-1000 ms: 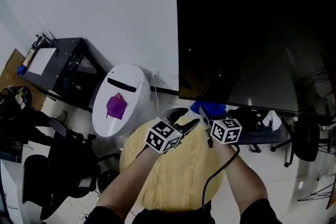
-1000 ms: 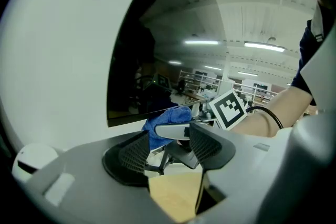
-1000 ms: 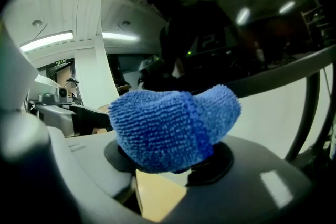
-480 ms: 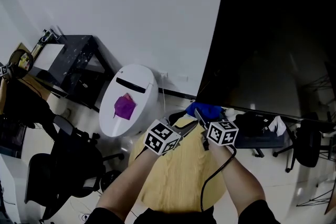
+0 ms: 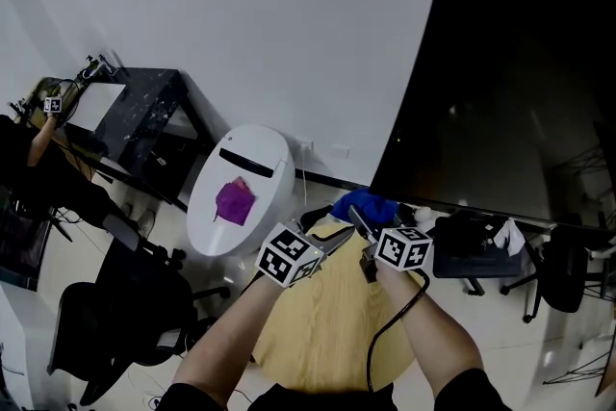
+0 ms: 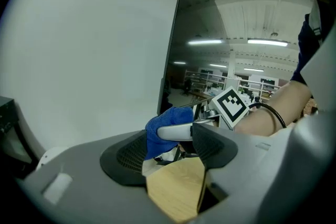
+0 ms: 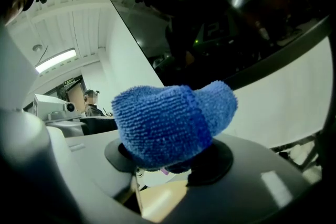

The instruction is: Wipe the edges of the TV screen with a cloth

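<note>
Holding the blue cloth (image 5: pixel 371 205) bunched in the closed jaws of the right gripper (image 5: pixel 356 217), lower centre of the head view, over the round wooden table (image 5: pixel 318 332). Just left of it, the left gripper (image 5: pixel 345 234) with jaws just been opening and standing apart, nothing pinched between them. Up and right from the cloth, near, to the lower left corner of the TV screen (image 5: pixel 520 63); from there up along the left edge slanting to top centre or along the bottom edge rightward, probably with the right gripper, nearer and carrying the cloth.
</note>
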Tool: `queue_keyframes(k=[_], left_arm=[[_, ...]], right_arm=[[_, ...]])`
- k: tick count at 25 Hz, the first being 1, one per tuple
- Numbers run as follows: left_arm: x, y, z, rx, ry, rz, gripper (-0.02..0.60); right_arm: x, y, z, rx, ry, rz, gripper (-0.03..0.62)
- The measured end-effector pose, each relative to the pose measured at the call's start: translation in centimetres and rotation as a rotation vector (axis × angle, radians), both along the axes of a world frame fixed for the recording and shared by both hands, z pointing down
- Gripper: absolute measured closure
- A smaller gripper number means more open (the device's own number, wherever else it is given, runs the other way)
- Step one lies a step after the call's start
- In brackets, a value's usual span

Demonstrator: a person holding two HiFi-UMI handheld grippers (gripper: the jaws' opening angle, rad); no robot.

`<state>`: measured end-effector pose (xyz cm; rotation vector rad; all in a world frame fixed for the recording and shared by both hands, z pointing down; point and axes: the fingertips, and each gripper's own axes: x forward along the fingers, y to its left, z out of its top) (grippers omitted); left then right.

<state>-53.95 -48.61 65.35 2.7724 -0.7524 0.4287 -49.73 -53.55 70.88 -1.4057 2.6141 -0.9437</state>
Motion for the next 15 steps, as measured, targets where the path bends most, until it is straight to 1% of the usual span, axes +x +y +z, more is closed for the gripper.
queue_keyframes(k=[3, 5, 7, 9, 10, 11, 13, 15], left_arm=[[-0.5, -0.1, 1.0, 0.028, -0.083, 0.030, 0.283], [-0.6, -0.2, 1.7, 0.073, -0.155, 0.057, 0.254], [-0.5, -0.2, 2.1, 0.154, -0.247, 0.090, 0.227], [-0.3, -0.2, 1.8, 0.264, -0.323, 0.111, 0.215], [-0.2, -0.3, 1.2, 0.314, -0.334, 0.112, 0.215], [0.1, -0.4, 0.5, 0.352, -0.328, 0.108, 0.215], [0.5, -0.4, -0.6, 0.401, -0.316, 0.109, 0.217], [1.0, -0.3, -1.1, 0.440, -0.328, 0.126, 0.224]], right_arm=[[-1.0, 0.5, -0.4, -0.003, -0.032, -0.029, 0.379], [-1.7, 0.9, -1.2, 0.011, -0.056, -0.068, 0.379], [-2.7, 1.4, -2.6, 0.031, -0.089, -0.122, 0.378], [-3.8, 1.9, -4.0, 0.036, -0.121, -0.183, 0.377], [-4.3, 2.1, -4.6, 0.031, -0.130, -0.209, 0.376], [-4.7, 2.3, -4.9, 0.023, -0.135, -0.228, 0.375], [-5.0, 2.5, -5.3, 0.007, -0.134, -0.242, 0.374], [-4.8, 2.5, -5.5, -0.005, -0.135, -0.246, 0.374]])
